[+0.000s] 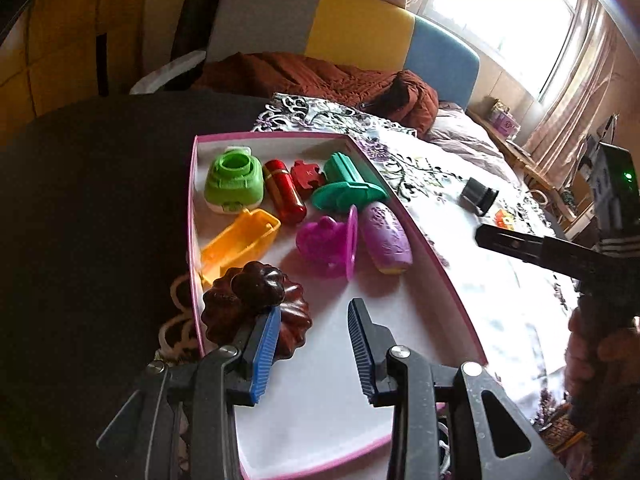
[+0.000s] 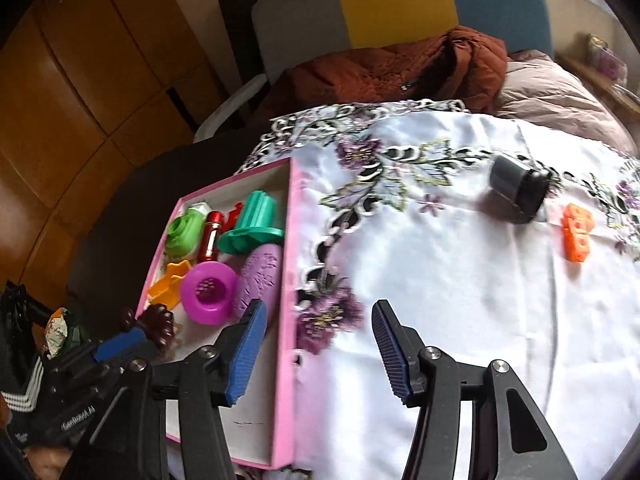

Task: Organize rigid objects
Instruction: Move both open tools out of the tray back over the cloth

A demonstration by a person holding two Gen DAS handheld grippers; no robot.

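A pink-rimmed white box (image 1: 424,240) holds several toys: a green piece (image 1: 234,184), a red capsule (image 1: 284,196), a teal piece (image 1: 348,188), a magenta funnel (image 1: 332,244), a purple oval (image 1: 386,238) and a yellow scoop (image 1: 240,244). My left gripper (image 1: 314,354) is open over the box; a dark brown fluted mould (image 1: 256,312) rests against its left finger. My right gripper (image 2: 320,354) is open and empty above the box's right wall (image 2: 289,280). A black cylinder (image 2: 518,186) and an orange block (image 2: 576,232) lie on the cloth.
A white floral cloth (image 2: 440,280) covers the bed. A rust-coloured quilted jacket (image 2: 400,68) lies by the grey, yellow and blue headboard (image 2: 384,4). Wooden wardrobe doors (image 2: 80,80) stand left. The right gripper also shows in the left wrist view (image 1: 540,250).
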